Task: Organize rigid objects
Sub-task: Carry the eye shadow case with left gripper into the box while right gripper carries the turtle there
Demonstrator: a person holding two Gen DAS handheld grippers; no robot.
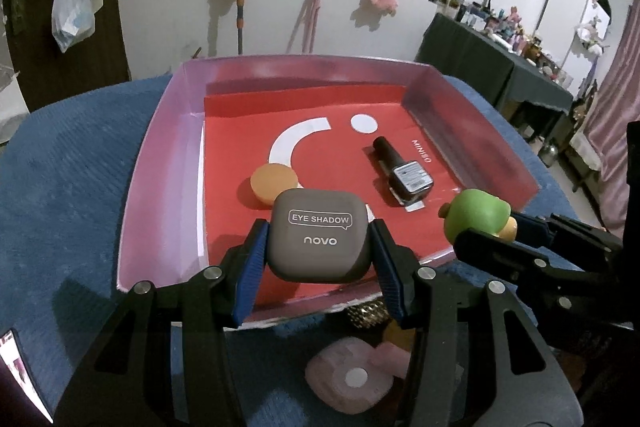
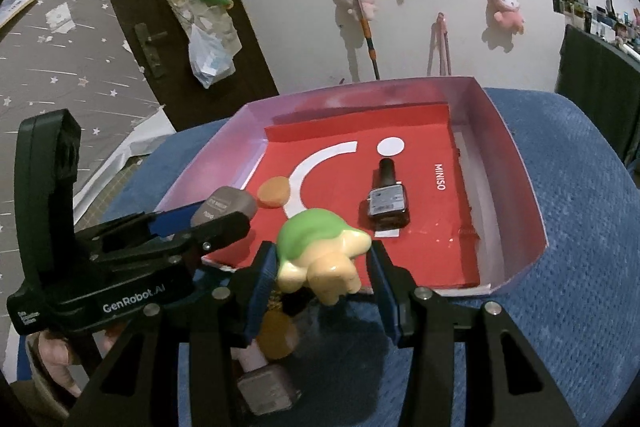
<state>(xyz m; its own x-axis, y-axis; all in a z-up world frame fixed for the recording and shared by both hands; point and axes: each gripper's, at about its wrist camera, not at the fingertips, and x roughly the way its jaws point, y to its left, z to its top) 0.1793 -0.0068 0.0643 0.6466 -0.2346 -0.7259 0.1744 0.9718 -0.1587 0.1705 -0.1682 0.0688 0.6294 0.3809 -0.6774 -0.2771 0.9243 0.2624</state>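
Eyeshadow case [image 1: 318, 235], grey and marked "EYE SHADOW novo", sits clamped between the blue pads of our left gripper [image 1: 318, 247], held above the near edge of the pink-walled tray [image 1: 160, 155]; our right gripper [image 2: 322, 263] is closed on a green and cream toy figure [image 2: 320, 251], tilted head-forward, also over the tray's near edge; from the left wrist view that toy shows just right of the case, apart from it. Inside the tray, on its red liner [image 2: 432, 227], a dark nail polish bottle [image 2: 388, 199] lies flat with its cap pointing to the far wall; an orange round puff [image 2: 274, 191] rests near the left wall, well apart from the bottle. The tray stands on a blue cloth [image 2: 560, 307]. Below our grippers, on the cloth before the tray, lie a pink compact [image 1: 346, 383], a gold textured item [image 1: 366, 313] and another grey case [image 2: 268, 393], partly hidden by the fingers.
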